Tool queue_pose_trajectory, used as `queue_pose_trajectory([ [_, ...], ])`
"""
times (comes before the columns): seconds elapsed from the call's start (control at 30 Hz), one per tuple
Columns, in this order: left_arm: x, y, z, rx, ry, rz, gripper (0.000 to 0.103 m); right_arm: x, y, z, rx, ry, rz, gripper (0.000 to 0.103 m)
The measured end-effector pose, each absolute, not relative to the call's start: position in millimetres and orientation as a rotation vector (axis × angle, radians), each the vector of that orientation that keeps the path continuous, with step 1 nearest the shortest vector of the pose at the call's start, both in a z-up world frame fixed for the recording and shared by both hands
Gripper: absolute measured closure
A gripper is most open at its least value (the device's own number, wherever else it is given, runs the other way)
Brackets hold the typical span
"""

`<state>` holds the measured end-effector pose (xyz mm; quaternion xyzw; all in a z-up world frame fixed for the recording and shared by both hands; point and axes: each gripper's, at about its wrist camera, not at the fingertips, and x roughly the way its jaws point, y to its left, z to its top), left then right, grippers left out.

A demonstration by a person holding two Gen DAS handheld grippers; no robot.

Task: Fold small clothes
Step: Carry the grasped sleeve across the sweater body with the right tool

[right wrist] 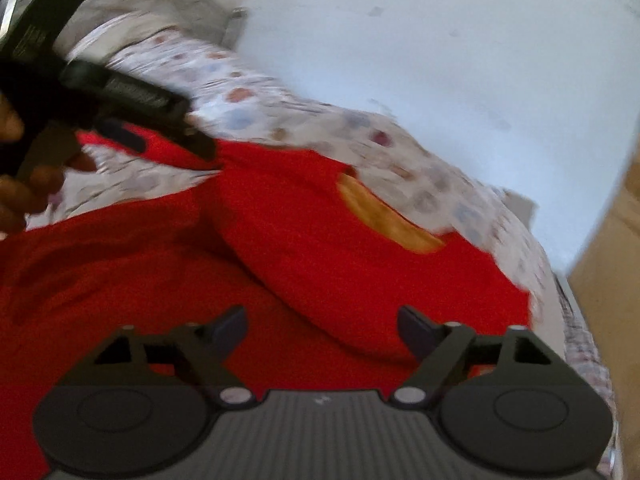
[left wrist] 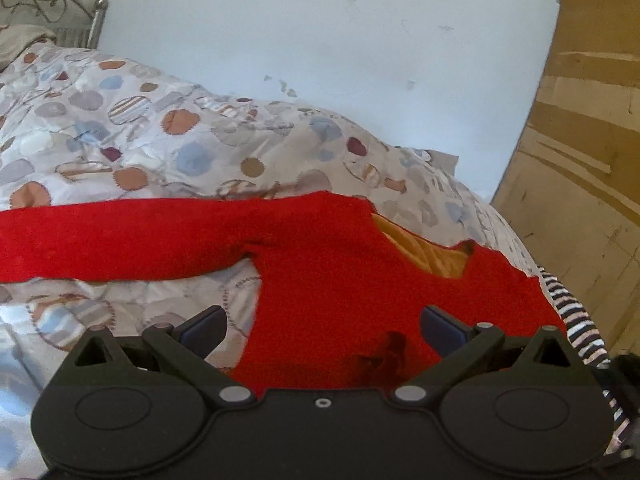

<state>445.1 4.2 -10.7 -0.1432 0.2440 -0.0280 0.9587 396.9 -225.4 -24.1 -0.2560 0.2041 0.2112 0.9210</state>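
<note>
A red knitted sweater (left wrist: 340, 280) lies on the bed, its neck opening showing an orange lining (left wrist: 428, 254) and one sleeve (left wrist: 100, 236) stretched out to the left. My left gripper (left wrist: 322, 326) hovers open over the sweater's body with nothing between its blue pads (left wrist: 202, 326). In the blurred right wrist view the sweater (right wrist: 320, 240) fills the middle, with a soft ridge running across it. My right gripper (right wrist: 322, 326) stands open above the red cloth and holds nothing. The left gripper (right wrist: 164, 146), held by a hand (right wrist: 24, 188), sits over the sleeve at upper left.
A quilt (left wrist: 140, 132) with round coloured patches covers the bed. A black-and-white striped cloth (left wrist: 576, 320) lies at the bed's right edge. Behind stands a white wall (left wrist: 340, 40), with a brown wooden panel (left wrist: 588, 160) to the right and a metal headboard (left wrist: 52, 4) at far left.
</note>
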Motion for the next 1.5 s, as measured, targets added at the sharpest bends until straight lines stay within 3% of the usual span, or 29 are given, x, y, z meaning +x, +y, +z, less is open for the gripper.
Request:
queue_pose_trajectory([
  [0.07,443,13,-6,-0.292,0.491,-0.035,0.001,407,-206,-26,-0.576,0.404,0.472,0.031],
  [0.13,441,21,-3,-0.290,0.491,-0.019,0.001,419,-190,-28,-0.616,0.403,0.493,0.046],
  [0.2,440,26,0,-0.290,0.491,-0.012,0.001,431,-182,-25,-0.607,0.410,0.505,0.094],
  [0.43,434,40,-2,-0.304,0.480,0.015,0.001,429,-224,12,-0.109,0.341,0.369,0.095],
  [0.67,435,38,-16,-0.302,0.514,0.033,0.001,397,-191,-32,-0.506,0.491,0.469,0.092],
  [0.73,437,33,-20,-0.312,0.525,0.029,0.001,393,-187,-39,-0.554,0.528,0.486,0.085],
  [0.9,446,11,-29,-0.271,0.542,-0.005,0.001,374,-209,-32,-0.483,0.531,0.516,0.038],
  [1.07,457,-20,-47,-0.202,0.553,-0.032,0.001,370,-267,-21,-0.355,0.475,0.346,0.013],
  [1.27,458,-37,-80,-0.097,0.556,0.023,0.000,403,-344,-19,-0.247,0.450,-0.001,0.014],
  [1.5,455,-33,-89,-0.121,0.524,0.018,0.000,477,-383,-49,-0.324,0.506,-0.158,0.047],
])
